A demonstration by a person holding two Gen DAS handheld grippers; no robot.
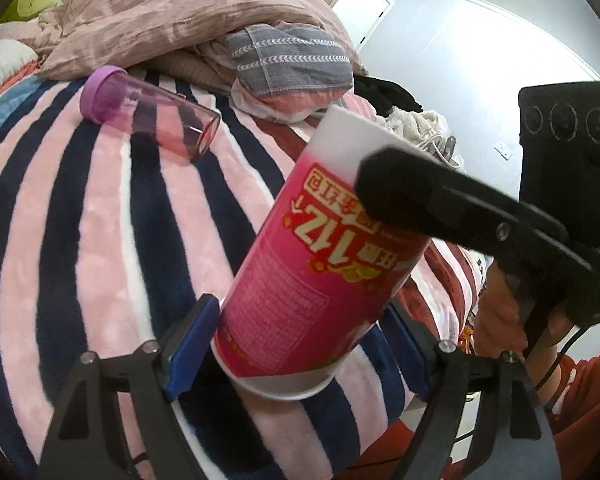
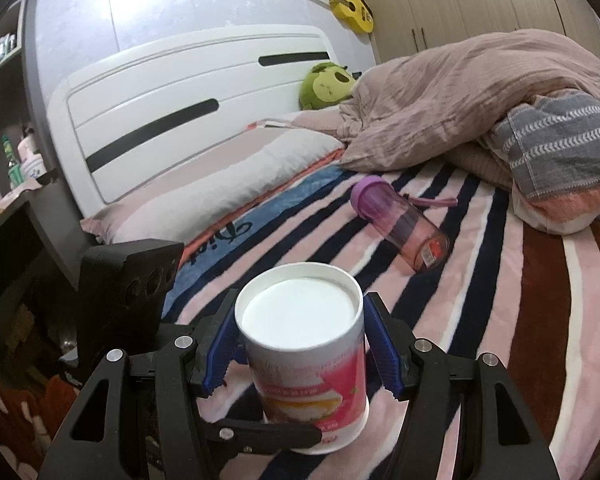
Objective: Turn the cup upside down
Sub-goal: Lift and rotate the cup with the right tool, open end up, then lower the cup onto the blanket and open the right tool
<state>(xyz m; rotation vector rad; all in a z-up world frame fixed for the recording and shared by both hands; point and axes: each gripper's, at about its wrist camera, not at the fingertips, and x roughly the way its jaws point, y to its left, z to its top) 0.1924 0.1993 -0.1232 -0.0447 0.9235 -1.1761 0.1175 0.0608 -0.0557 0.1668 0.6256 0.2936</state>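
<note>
A pink and white paper cup [image 1: 320, 264] stands upside down, base up, tilted, on the striped blanket. It also shows in the right wrist view [image 2: 308, 360]. My left gripper [image 1: 300, 344] has its blue pads on both sides of the cup near its rim. My right gripper [image 2: 300, 344] brackets the cup's upper part, with small gaps at the pads. One right finger [image 1: 440, 200] shows in the left wrist view against the cup's side.
A purple-capped clear bottle [image 2: 400, 228] lies on its side on the blanket [image 2: 500, 280], beyond the cup. A heaped quilt [image 2: 480, 92] and folded bedding lie behind it. Pillow, green plush toy and headboard are at the far end.
</note>
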